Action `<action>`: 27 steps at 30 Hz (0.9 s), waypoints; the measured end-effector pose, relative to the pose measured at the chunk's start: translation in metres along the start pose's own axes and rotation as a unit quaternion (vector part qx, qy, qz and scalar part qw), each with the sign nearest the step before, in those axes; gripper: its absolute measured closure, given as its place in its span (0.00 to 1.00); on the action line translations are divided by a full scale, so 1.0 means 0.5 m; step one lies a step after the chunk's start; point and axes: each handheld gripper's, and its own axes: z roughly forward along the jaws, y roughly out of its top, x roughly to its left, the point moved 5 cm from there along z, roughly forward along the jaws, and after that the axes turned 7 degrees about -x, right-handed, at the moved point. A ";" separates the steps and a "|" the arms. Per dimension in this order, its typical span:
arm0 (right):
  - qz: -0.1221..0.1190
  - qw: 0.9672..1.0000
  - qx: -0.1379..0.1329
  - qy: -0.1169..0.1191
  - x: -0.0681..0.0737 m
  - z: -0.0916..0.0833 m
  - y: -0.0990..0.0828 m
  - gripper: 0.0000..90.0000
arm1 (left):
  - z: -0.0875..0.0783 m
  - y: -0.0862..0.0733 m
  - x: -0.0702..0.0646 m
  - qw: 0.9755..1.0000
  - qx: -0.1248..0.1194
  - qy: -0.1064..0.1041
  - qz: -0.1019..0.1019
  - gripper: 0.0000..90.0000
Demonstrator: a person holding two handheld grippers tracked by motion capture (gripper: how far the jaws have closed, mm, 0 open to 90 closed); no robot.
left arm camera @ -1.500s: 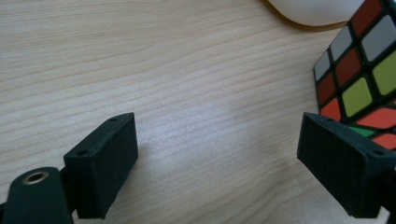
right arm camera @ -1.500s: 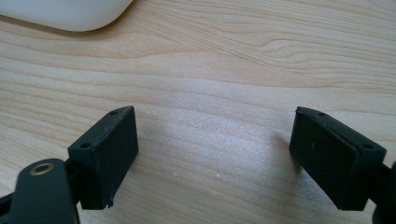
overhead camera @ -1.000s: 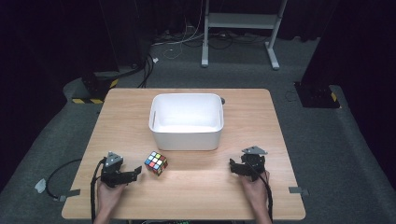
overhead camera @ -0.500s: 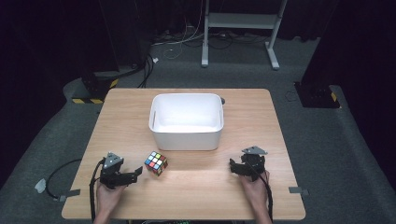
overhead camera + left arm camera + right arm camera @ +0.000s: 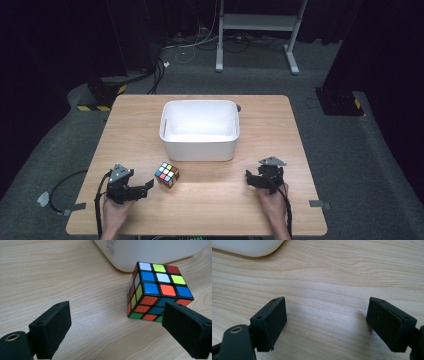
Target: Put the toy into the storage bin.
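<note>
We are just getting started. Our colorful cube sits on the wooden table, low and left of the middle of the high view, a little in front of the white tub. The cube and the tub are close, but they do not touch. The tub looks bare inside.

Our left gripper is in the lower left of the high view, right beside the cube and pointing at it. In the left gripper view its two black jaws are spread wide, and the cube sits up and to the right, near the right-hand jaw. Nothing is pinched yet.

Our right gripper waits in the lower right of the high view. Its jaws are spread wide too, with only bare wood between them.

We think the cube is meant to go in the tub. So we have not grabbed it, lifted it or dropped it in. All of that is left to do.
</note>
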 end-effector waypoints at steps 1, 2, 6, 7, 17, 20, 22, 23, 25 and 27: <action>0.000 1.000 0.000 0.000 0.000 0.000 0.000 0.18 | 0.001 0.001 -0.003 1.000 0.000 -0.002 -0.001 0.10; 0.000 1.000 0.000 0.000 0.000 0.000 0.000 0.18 | 0.001 0.001 -0.006 1.000 -0.001 -0.005 0.000 0.09; 0.000 1.000 0.000 0.000 0.000 0.000 0.000 0.18 | 0.001 0.006 -0.018 1.000 -0.004 -0.015 0.006 0.08; 0.000 1.000 0.000 0.000 0.000 0.000 0.000 0.18 | 0.001 0.008 -0.021 1.000 -0.004 -0.017 0.007 0.08; 0.000 1.000 0.000 0.000 0.000 0.000 0.000 0.18 | 0.025 0.020 -0.055 0.999 0.001 -0.039 0.022 0.08; 0.000 1.000 0.000 0.000 0.000 -0.001 0.000 0.18 | 0.031 0.023 -0.060 0.999 0.003 -0.044 0.023 0.08; 0.000 1.000 0.000 0.000 0.001 -0.001 0.000 0.18 | 0.036 0.025 -0.065 0.999 0.003 -0.048 0.023 0.08; 0.000 1.000 0.000 0.000 0.001 -0.001 0.000 0.18 | 0.039 0.025 -0.068 0.998 0.005 -0.049 0.024 0.08; 0.000 1.000 0.000 0.001 0.001 -0.001 0.000 0.18 | 0.044 0.027 -0.072 0.998 0.006 -0.051 0.026 0.08; 0.000 1.000 0.000 0.001 0.001 -0.001 0.000 0.18 | 0.052 0.030 -0.078 0.998 0.006 -0.053 0.025 0.09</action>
